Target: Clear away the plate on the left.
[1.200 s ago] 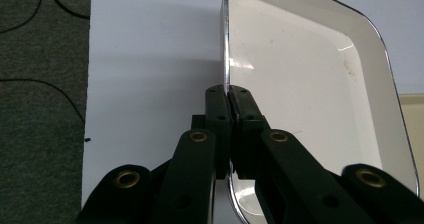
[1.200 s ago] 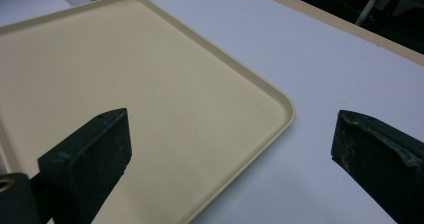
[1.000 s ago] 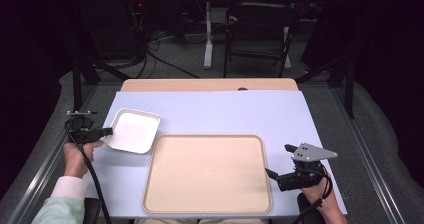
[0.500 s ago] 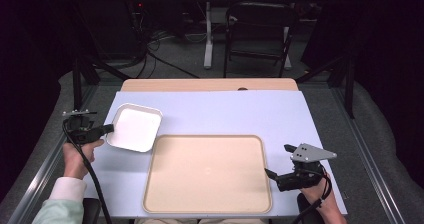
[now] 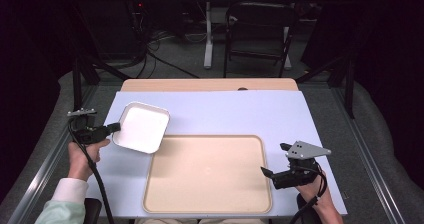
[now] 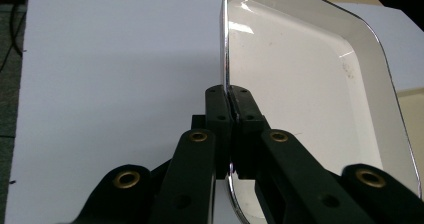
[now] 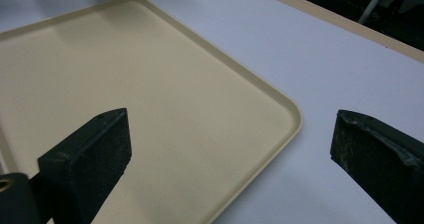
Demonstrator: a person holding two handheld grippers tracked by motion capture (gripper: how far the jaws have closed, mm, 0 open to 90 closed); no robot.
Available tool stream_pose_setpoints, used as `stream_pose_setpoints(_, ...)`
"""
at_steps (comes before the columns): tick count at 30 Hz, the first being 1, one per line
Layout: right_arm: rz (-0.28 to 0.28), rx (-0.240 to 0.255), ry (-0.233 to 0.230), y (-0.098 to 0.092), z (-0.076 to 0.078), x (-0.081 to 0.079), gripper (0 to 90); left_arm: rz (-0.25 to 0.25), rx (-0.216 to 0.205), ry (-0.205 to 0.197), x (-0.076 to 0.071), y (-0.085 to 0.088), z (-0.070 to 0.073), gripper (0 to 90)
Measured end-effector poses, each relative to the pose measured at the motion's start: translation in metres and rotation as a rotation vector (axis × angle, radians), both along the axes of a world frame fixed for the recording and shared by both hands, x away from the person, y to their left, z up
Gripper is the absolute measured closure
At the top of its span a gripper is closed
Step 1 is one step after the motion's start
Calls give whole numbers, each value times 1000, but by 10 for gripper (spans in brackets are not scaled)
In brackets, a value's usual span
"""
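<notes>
Left tool (image 5: 113, 128): clamped tight on the metal rim of the white dish (image 5: 141, 126); in the left gripper view the two black jaws meet on the dish's near edge, one outside the rim, one inside the basin.
White dish: square with rounded corners, shiny rim, white inside with a few small specks; it extends forward from the left tool, its far corner reaching over the tray's corner in the high view. Whether it rests on the table or is lifted cannot be told.
Right tool (image 5: 274, 168): jaws spread wide apart, nothing between them; in the right gripper view (image 7: 227, 151) the tray's corner and bare table show in the gap.
Beige tray (image 5: 210, 204): flat, with nothing on it, just ahead of the right tool, which sits beside the tray's right edge.
Table (image 5: 240, 114): pale lilac surface under both tools.
Hands: the left hand (image 5: 82, 154) grips the left tool from behind; the right hand (image 5: 312, 189) holds the right tool likewise.
</notes>
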State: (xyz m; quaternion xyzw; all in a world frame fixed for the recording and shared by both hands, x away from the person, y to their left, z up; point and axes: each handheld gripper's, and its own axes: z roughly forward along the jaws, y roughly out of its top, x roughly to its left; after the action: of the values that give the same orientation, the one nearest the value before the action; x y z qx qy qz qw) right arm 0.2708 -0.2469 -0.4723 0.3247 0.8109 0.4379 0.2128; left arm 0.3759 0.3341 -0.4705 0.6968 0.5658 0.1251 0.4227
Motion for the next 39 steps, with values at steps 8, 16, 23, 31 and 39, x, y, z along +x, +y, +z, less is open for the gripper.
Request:
stream_pose_setpoints(8,-14,11,19,5,0,4,23,-46,2,-8,-1,-21,1,881)
stream_pose_setpoints(16,-2,10,33,16,1,10,21,-97,-1,-11,-3,-42,2,882)
stream_pose_setpoints(23,24,-2,48,36,2,22,21,-122,-8,-23,-6,-57,4,881)
stream_pose_setpoints(31,51,-9,69,59,2,36,21,-153,-17,-35,-8,-69,6,882)
stream_pose_setpoints(39,75,-9,110,79,0,48,22,-173,-21,-43,-9,-79,7,881)
